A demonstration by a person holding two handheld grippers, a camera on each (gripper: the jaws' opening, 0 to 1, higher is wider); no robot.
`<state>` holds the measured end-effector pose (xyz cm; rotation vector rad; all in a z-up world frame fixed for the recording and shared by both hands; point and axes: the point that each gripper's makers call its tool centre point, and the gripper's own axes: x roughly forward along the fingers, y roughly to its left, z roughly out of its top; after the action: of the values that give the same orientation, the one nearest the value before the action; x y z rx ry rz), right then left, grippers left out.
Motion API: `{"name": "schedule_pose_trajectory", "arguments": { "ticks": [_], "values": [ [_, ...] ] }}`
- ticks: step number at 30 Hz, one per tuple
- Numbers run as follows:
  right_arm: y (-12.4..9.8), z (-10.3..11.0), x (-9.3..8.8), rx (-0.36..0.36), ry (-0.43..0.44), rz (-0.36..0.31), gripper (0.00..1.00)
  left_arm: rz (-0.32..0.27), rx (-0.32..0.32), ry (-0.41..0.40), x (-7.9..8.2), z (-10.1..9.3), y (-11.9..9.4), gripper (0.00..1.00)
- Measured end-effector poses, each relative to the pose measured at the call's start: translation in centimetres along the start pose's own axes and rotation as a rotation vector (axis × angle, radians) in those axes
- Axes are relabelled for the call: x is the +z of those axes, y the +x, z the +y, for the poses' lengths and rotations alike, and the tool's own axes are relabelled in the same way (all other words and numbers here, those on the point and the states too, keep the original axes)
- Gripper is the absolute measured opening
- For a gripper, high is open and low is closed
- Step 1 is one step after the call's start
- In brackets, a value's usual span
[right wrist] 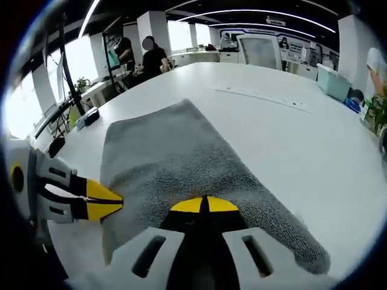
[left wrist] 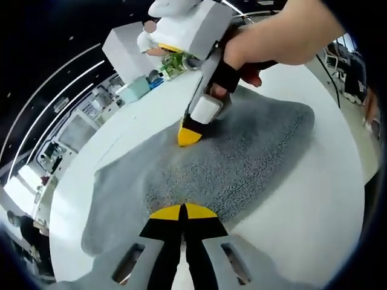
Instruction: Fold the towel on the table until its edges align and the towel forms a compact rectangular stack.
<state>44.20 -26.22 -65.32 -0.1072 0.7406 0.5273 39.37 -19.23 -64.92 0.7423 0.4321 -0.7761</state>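
On the white table [right wrist: 290, 157]: one grey towel [right wrist: 181, 175], lying flat as a long strip, apparently folded once already. My left gripper [left wrist: 182, 211], jaws pressed together at the near edge, towel likely pinched; my right gripper [right wrist: 204, 205], jaws likewise together on the opposite edge. Step in hand, by my judgement: the next fold; it calls for lifting one end over, edges matched. Legible writing: none

The towel [right wrist: 181, 169] lies flat on the table [right wrist: 290, 139], a gripper at each end: left gripper [left wrist: 182, 211], right gripper [right wrist: 204, 205].
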Motion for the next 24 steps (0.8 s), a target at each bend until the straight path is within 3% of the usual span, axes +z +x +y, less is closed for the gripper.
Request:
{"name": "schedule_pose_trajectory", "arguments": {
  "ticks": [24],
  "values": [
    [-0.3, 0.7, -0.5, 0.008, 0.022, -0.008, 0.0, 0.017, 0.004, -0.05, -1.2, 1.8, -0.2, 0.0]
  ]
}}
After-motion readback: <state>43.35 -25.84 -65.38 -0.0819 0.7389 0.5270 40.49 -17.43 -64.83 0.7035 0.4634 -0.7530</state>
